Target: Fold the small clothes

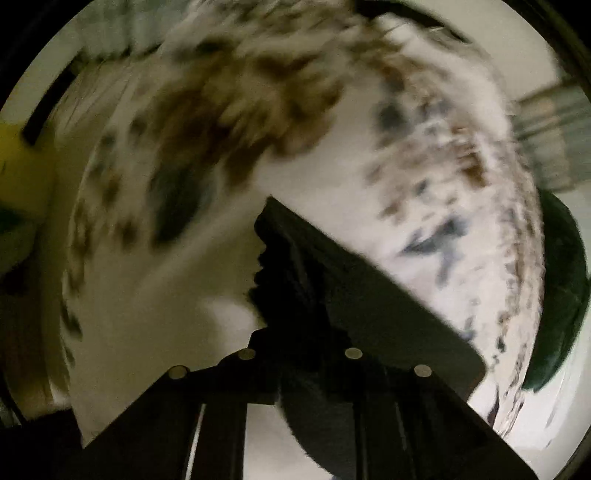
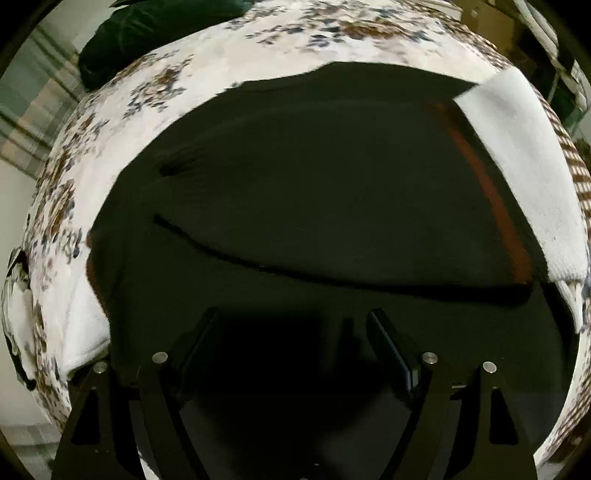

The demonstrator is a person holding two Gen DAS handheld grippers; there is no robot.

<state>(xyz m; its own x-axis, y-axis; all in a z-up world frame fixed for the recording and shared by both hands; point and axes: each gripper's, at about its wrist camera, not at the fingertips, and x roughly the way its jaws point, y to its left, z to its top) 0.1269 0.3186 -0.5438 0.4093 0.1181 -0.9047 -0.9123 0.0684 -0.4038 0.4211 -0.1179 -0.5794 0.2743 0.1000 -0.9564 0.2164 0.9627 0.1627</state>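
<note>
The right claw (image 2: 295, 332) stood open above the near edge of a black garment (image 2: 314, 177), its two fingers spread wide apart with nothing between them. That garment lay spread flat over a white bedspread with a brown and blue flower print (image 2: 110, 122). A reddish-brown band (image 2: 491, 188) ran along the garment's right side, and a white cloth (image 2: 517, 155) lay just beside it on the right, touching its edge. A fold line crossed the garment from left to right. A dark green cushion (image 2: 147, 33) sat at the far left on the bedspread.

The left claw (image 1: 291, 280) was closed on a piece of black fabric (image 1: 362, 295); the fingers themselves were dark and hard to pick out against the fabric. The fabric rose from the pinch as a stiff, angled flap, slanting down to the right. Behind it the flowered bedspread (image 1: 221, 110) was badly blurred. The green cushion (image 1: 561, 288) showed at the right edge of that view.
</note>
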